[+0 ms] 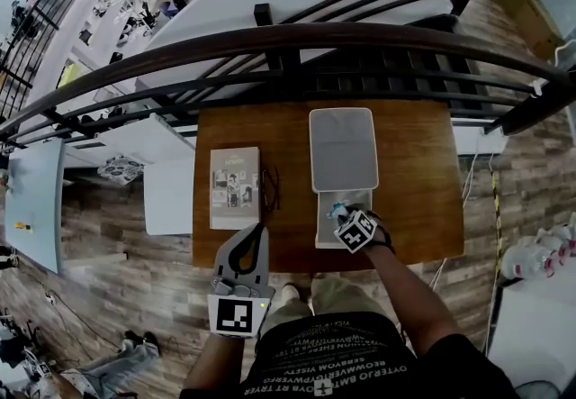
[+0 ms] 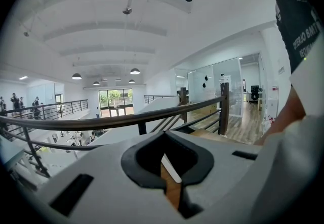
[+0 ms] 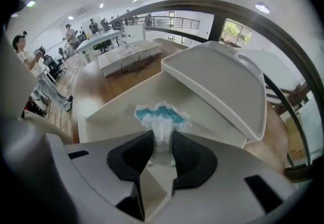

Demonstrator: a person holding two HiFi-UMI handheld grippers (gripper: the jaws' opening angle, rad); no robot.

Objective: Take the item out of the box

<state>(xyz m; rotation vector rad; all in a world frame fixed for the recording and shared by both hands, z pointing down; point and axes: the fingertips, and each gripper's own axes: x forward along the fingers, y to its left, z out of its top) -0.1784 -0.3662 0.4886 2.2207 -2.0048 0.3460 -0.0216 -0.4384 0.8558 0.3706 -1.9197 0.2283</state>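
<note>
A white box (image 1: 321, 228) stands on the wooden table (image 1: 409, 181) with its lid (image 1: 342, 149) swung back. My right gripper (image 1: 341, 213) reaches into the box from the near side. In the right gripper view its jaws (image 3: 162, 139) pinch the clear neck of a small blue-and-white crinkled packet (image 3: 162, 114), which sticks up above the box's wall (image 3: 116, 101), beside the lid (image 3: 217, 81). My left gripper (image 1: 260, 230) hangs at the table's front edge, left of the box. Its jaws (image 2: 164, 134) meet with nothing between them.
A flat printed booklet (image 1: 234, 187) lies on the table's left part, with a thin black looped thing (image 1: 271, 191) beside it. A dark curved railing (image 1: 288, 37) runs along the table's far side, with a drop to a lower floor behind it.
</note>
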